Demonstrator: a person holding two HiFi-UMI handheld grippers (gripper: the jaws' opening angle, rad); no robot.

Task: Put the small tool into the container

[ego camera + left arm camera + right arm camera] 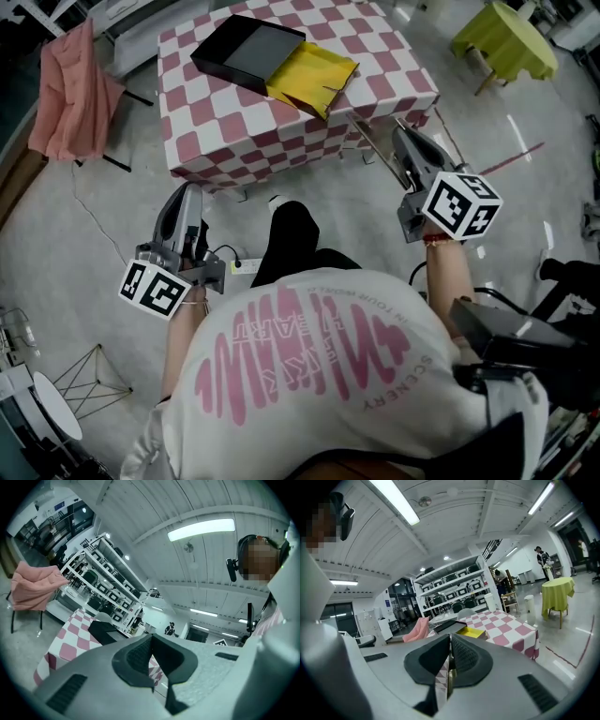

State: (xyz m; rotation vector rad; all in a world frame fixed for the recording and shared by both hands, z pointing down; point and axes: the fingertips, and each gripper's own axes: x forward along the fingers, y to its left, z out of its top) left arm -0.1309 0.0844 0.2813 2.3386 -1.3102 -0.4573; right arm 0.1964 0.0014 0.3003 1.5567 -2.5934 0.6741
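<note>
A pink cloth hangs at the far left. The left gripper is clenched on nothing, short of the checked bench. The black container lies on the bench with a yellow sheet against it. The right gripper pinches a thin brassy sliver, apparently the small tool.

Bare grey floor open up to the pink-and-white checkered desk, desk top free along near edge and right side, flat black box and open yellow tray occupying its middle, pink cloth-draped chair left, yellow-green covered table far right.
</note>
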